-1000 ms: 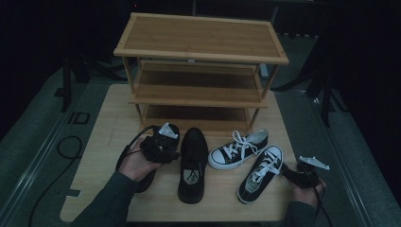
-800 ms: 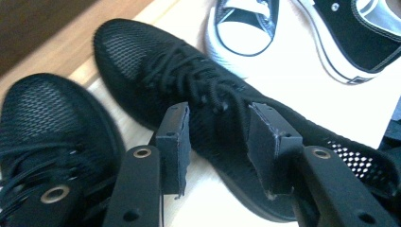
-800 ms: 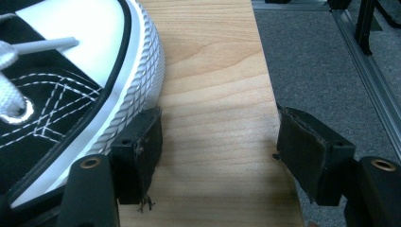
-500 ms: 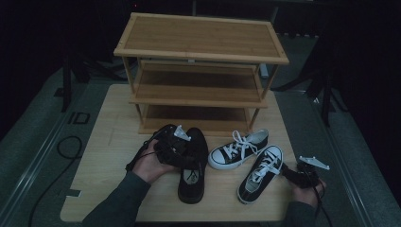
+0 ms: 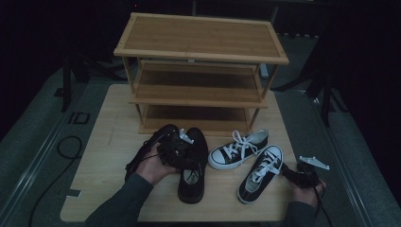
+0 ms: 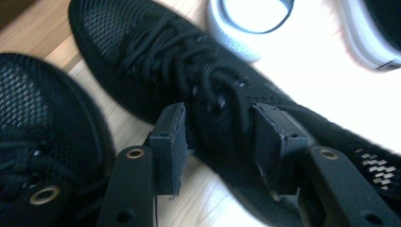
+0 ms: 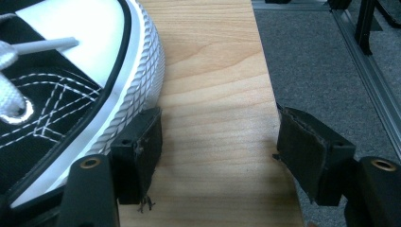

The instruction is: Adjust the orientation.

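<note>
Two black mesh shoes lie side by side on the wooden table (image 5: 106, 142). My left gripper (image 5: 182, 149) hovers over the right-hand black shoe (image 5: 191, 182). In the left gripper view its jaws (image 6: 218, 113) straddle this shoe's (image 6: 142, 61) laced upper and have just been closing, the pads close to both sides. The other black shoe (image 5: 163, 132) (image 6: 33, 109) lies beside it. My right gripper (image 5: 289, 172) (image 7: 220, 132) stands open near the table's right edge, one pad against the sole of a black-and-white sneaker (image 5: 262, 172) (image 7: 56, 71).
A second black-and-white sneaker (image 5: 241, 147) lies between the black shoes and the first sneaker. A three-tier wooden shoe rack (image 5: 198, 40) stands at the back of the table, its shelves bare. Grey carpet and metal rails (image 7: 373, 94) border the table's right edge.
My left hand has shifted right and a little down, from the left black shoe to the right one. The right hand has kept still.
</note>
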A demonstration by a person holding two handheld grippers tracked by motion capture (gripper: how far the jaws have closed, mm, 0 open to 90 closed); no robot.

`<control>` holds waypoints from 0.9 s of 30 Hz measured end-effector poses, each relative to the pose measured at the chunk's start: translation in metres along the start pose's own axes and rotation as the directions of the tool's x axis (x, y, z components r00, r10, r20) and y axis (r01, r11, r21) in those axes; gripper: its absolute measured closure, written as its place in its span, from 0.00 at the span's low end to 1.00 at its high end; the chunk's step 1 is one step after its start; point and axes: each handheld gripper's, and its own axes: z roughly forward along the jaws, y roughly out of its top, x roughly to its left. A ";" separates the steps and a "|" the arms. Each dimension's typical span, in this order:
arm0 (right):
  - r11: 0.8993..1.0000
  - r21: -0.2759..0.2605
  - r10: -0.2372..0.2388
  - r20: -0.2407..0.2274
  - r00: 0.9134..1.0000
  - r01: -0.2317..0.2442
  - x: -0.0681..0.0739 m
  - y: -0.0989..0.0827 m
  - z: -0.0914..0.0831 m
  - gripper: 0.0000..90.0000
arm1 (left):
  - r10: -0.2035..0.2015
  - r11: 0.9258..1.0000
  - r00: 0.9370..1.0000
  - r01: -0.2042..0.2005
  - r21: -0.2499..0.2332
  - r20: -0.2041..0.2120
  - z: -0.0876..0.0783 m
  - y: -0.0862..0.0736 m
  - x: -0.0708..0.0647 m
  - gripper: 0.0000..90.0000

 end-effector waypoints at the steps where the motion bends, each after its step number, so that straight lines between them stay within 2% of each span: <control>1: 1.000 0.000 0.000 0.000 1.000 0.000 0.000 0.000 0.000 0.35 | -0.003 1.000 1.000 0.003 -0.003 0.014 0.000 -0.001 0.001 0.64; 5: 1.000 0.000 0.000 0.000 1.000 0.000 0.000 0.000 0.000 0.35 | 0.001 1.000 0.999 -0.001 0.008 0.036 -0.002 0.000 0.002 0.78; 7: 1.000 0.000 0.000 0.000 1.000 0.000 0.000 0.000 0.000 0.35 | -0.001 1.000 1.000 0.001 0.014 0.026 -0.003 -0.001 0.003 0.89; 9: 1.000 0.000 0.000 0.000 1.000 0.000 0.000 0.000 0.000 0.35 | -0.005 1.000 1.000 0.005 0.011 -0.012 -0.004 -0.004 0.005 0.96; 11: 1.000 0.000 0.000 0.000 1.000 0.000 0.000 0.000 0.000 0.35 | -0.020 1.000 0.999 0.020 0.007 -0.029 -0.008 -0.007 0.008 0.97; 14: 1.000 0.000 0.000 0.000 1.000 0.000 0.000 0.000 0.000 0.35 | -0.041 0.999 0.999 0.041 -0.003 -0.026 -0.011 -0.013 0.014 0.97; 22: 1.000 0.000 0.000 0.000 1.000 0.000 0.000 0.000 0.000 0.35 | -0.057 0.998 0.998 0.056 -0.011 -0.036 -0.016 -0.021 0.019 0.97; 27: 1.000 0.000 0.000 0.000 1.000 0.000 0.000 0.000 0.000 0.35 | -0.080 0.997 0.996 0.079 -0.015 -0.041 -0.021 -0.030 0.023 0.97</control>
